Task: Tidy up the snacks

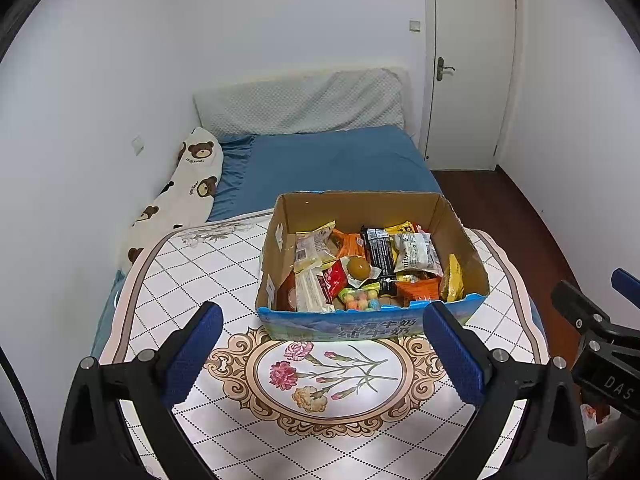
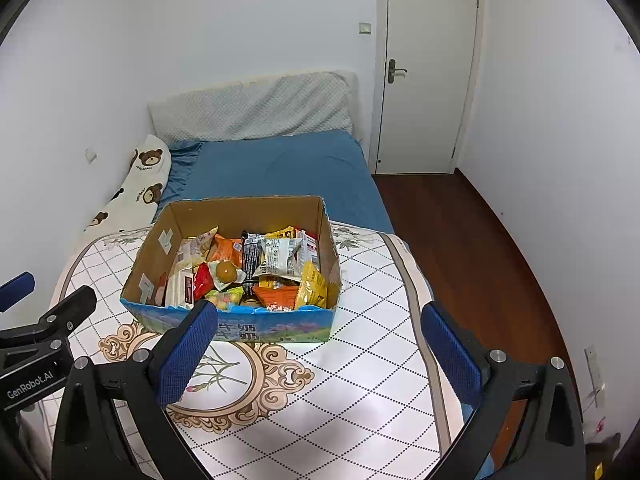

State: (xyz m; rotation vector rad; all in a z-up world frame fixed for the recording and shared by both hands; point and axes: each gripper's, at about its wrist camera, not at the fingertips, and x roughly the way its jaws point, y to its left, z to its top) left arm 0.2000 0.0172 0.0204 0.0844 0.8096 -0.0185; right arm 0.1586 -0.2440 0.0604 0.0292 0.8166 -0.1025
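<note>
Both tools, left and right, gape empty; snack box lies broadside before them.

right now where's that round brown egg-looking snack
In both wrist views the round brown snack lies on top of the pile in the cardboard box, left of centre, between the red packet and the black bar.

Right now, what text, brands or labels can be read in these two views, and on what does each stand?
"GenRobot.AI": body of the left gripper.
"DAS": body of the right gripper, cut off at the frame edge.
"牛奶" and "纯牛奶": blue front of the cardboard box.
Print on the snack packets and the bear pillow: too small to read.
</note>
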